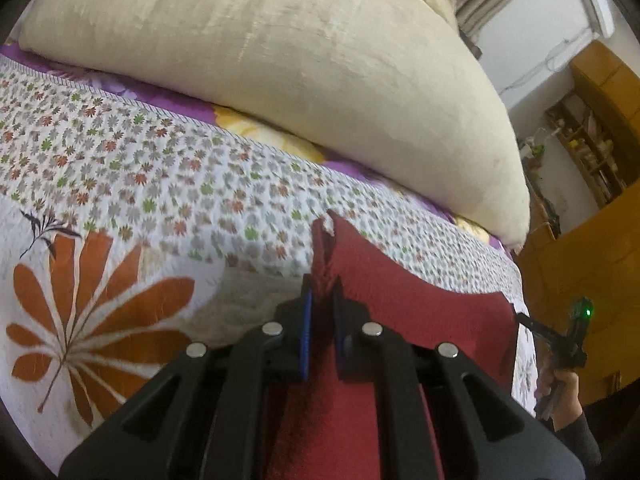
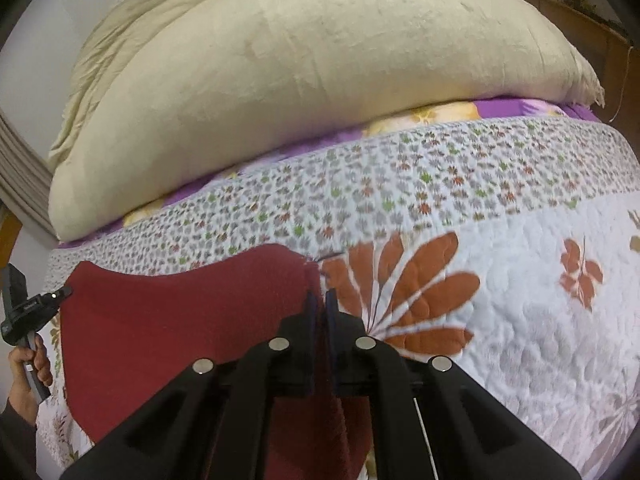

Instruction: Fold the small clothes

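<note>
Far edge of bed blocked: big cream pillow (image 2: 312, 80) lies across it, bulging over purple sheet (image 1: 160, 94), no passage there. Quilt (image 2: 520, 320) between pillow and red cloth (image 2: 180, 320) flat and bare, open lane along small-flower band. Quilt toward bed's right side open too, only leaf print. Red cloth stretched between left gripper (image 1: 322, 292) and right gripper (image 2: 319, 300), spanning middle. Wooden shelf (image 1: 600, 128) stands off bed's far corner, well apart.
</note>
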The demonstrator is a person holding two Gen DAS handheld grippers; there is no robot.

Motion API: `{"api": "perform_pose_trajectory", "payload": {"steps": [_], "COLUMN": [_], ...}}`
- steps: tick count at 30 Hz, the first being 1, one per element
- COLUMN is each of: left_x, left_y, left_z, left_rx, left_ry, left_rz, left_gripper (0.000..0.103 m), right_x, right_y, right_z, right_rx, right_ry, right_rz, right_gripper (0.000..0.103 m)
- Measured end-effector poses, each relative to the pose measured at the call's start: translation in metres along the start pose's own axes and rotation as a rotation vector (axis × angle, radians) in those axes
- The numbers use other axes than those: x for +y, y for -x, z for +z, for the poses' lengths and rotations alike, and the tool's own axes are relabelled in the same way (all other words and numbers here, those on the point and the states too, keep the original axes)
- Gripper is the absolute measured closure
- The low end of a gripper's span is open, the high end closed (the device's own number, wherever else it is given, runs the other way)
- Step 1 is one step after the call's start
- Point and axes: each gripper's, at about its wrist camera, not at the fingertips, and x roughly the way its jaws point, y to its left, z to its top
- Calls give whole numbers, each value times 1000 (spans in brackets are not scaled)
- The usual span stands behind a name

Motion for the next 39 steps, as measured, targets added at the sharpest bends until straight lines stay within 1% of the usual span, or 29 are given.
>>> {"api": "perform_pose_trajectory", "payload": {"steps": [3,5,7,9,11,12,13,14,15,16,17,20,21,22,23,24,26,27,28,29,30,32,33,34,35,36,37,38,39], "left_x": [12,21,32,42,48,50,52,54,56,57,58,54,53,46,41,38,35,35,37,36,35,36,36,34,28,20,12,-1,-9], "left_y": [-15,-29,-41,-57,-73,-77,-78,-80,-80,-81,-81,-84,-83,-84,-82,-82,-75,-77,-82,-85,-86,-79,-71,-62,-49,-37,-27,-24,-28], "left_z": [3,3,2,0,-3,-4,-5,-4,-2,-2,-2,-1,-2,-2,-2,-1,0,-1,-4,-7,-9,-5,0,4,8,10,9,6,2], "left_rx": [19,43,65,115,179,198,208,217,222,231,241,258,253,244,233,217,171,171,194,208,204,177,143,113,63,22,-6,2,42], "left_ry": [30,49,73,97,96,100,112,126,134,139,141,117,95,73,46,28,19,20,22,5,-6,33,54,64,68,62,45,14,-11], "left_rz": [13,31,45,71,108,107,94,80,68,59,60,86,102,113,122,130,126,140,153,180,189,184,194,207,221,206,169,84,-2], "left_gripper": [96,96,96,96,96,95,94,93,93,92,91,93,95,96,96,97,97,97,97,97,97,96,93,91,90,88,86,85,84], "right_x": [0,-1,-5,-13,-17,-20,-23,-28,-34,-38,-43,-44,-41,-38,-33,-25,-19,-22,-23,-24,-24,-20,-17,-13,-8,0,4,7,7], "right_y": [-15,-26,-34,-45,-55,-60,-64,-69,-75,-76,-80,-92,-96,-99,-100,-97,-86,-78,-75,-73,-76,-83,-89,-96,-97,-92,-83,-74,-63], "right_z": [10,13,13,13,11,7,5,3,0,-1,-2,-2,-3,-5,-6,-7,-4,-1,1,3,2,-1,-3,-7,-10,-10,-12,-14,-20], "right_rx": [1,10,11,37,66,86,111,137,159,161,168,203,216,231,239,231,170,122,100,87,98,115,128,163,169,144,105,72,50], "right_ry": [-4,-8,-23,-53,-64,-66,-84,-112,-145,-170,-193,-217,-209,-200,-179,-131,-99,-115,-126,-131,-129,-105,-94,-78,-54,-31,-19,-32,-78], "right_rz": [-8,-17,-29,-27,-29,-27,-10,9,21,28,55,84,93,116,121,106,68,56,49,33,25,-11,-28,-46,-62,-74,-55,-3,84], "right_gripper": [100,103,103,103,103,103,96,83,74,64,64,62,62,69,91,97,98,98,98,98,98,97,95,84,79,76,66,63,63]}}
